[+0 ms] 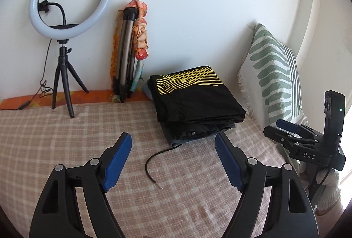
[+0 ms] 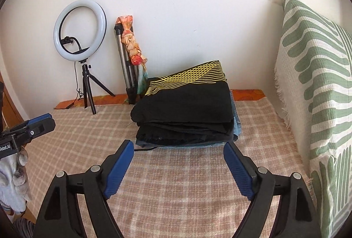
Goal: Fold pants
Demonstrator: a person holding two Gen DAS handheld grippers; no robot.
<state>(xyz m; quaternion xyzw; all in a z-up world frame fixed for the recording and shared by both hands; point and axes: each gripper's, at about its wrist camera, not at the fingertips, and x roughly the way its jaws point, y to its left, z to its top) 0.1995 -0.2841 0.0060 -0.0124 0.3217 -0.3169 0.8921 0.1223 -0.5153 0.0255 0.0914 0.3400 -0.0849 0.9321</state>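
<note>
A stack of folded clothes [image 1: 195, 106] lies on the checked bedspread [image 1: 66, 141]; it also shows in the right wrist view [image 2: 187, 110]. On top is a black garment with yellow wavy lines, and dark and blue denim pieces lie under it. A black drawstring [image 1: 154, 161] trails out from the stack's front. My left gripper [image 1: 173, 143] is open and empty, just in front of the stack. My right gripper [image 2: 178, 150] is open and empty, also just short of the stack's front edge. The right gripper shows at the right in the left wrist view [image 1: 286, 128].
A ring light on a small tripod [image 1: 66, 18] stands at the back left by the wall. A folded tripod wrapped in orange cloth [image 1: 129, 51] leans on the wall. A green and white striped pillow [image 2: 319, 95] stands at the right edge of the bed.
</note>
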